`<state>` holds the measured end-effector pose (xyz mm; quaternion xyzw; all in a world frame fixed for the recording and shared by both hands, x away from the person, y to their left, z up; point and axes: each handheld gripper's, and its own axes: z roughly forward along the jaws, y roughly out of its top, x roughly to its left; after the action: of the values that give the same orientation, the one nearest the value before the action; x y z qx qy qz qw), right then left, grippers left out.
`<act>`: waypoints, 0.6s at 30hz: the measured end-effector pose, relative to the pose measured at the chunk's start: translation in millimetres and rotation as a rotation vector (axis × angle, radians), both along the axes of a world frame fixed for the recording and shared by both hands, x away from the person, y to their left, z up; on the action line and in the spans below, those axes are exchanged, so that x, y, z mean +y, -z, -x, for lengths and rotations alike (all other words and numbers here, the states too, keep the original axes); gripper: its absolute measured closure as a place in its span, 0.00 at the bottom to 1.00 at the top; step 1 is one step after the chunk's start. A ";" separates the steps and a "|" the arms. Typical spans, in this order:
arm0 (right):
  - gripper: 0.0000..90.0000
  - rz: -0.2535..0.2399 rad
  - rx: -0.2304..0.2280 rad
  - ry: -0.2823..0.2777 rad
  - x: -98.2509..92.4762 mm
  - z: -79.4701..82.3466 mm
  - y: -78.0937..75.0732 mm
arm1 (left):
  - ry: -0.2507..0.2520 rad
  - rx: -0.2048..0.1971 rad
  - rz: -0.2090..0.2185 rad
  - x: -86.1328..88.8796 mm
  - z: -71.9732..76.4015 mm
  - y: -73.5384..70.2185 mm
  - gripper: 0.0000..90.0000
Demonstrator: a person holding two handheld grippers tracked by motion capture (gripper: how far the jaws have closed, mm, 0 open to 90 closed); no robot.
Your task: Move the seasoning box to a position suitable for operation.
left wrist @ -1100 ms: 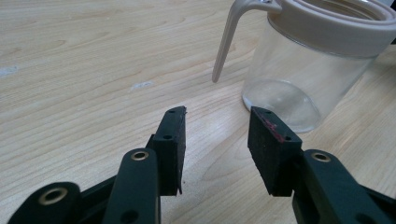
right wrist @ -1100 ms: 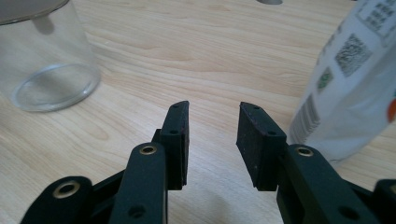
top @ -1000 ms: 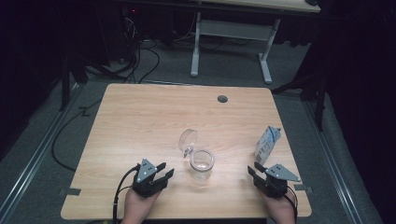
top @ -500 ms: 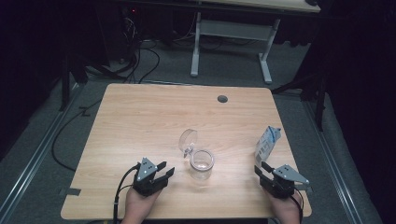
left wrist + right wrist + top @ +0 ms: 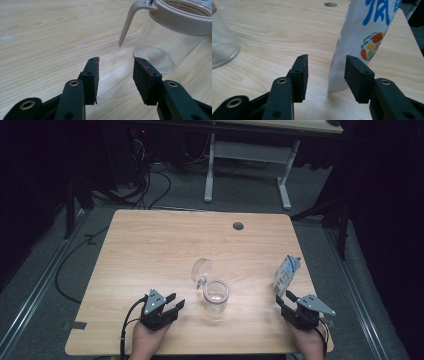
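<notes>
Pouch [image 5: 287, 275] first: it's a white stand-up bag standing upright near the right edge of the wooden surface [image 5: 150, 245], with big blue characters up top that are cut off in the right gripper view so I can't read them, plus a little round emblem of orange, yellow and green fruit-looking shapes with leaves. No brand name I can make out. The right gripper [image 5: 287, 302] sits just in front of it, jaws have just been opening and now stand well apart, pads not pressing on anything; in the right gripper view the pouch [image 5: 362, 45] rises just beyond the gap, mostly behind the right-hand pad.

Clear glass jar [image 5: 216, 296] stands mid-surface, well left of the pouch, with a beige collar and its hinged clear lid [image 5: 201, 269] flipped open behind it. It looks empty, no label. The left gripper [image 5: 171, 304] is just left of it, jaws parted about as wide, nothing between them, the jar [image 5: 172, 37] close ahead.

Small dark round hole [image 5: 238, 226] sits near the far edge.
</notes>
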<state>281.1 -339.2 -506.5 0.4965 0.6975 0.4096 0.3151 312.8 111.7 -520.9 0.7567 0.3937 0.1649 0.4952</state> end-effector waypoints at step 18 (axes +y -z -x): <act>0.45 0.005 -0.050 0.087 -3.1 -25.6 -13.5 | -0.033 0.002 0.005 17.8 12.1 3.4 0.60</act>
<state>306.7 -342.2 -493.0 0.5154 0.6682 0.4058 0.3511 300.7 129.5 -524.3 0.7492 0.4068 0.1713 0.4938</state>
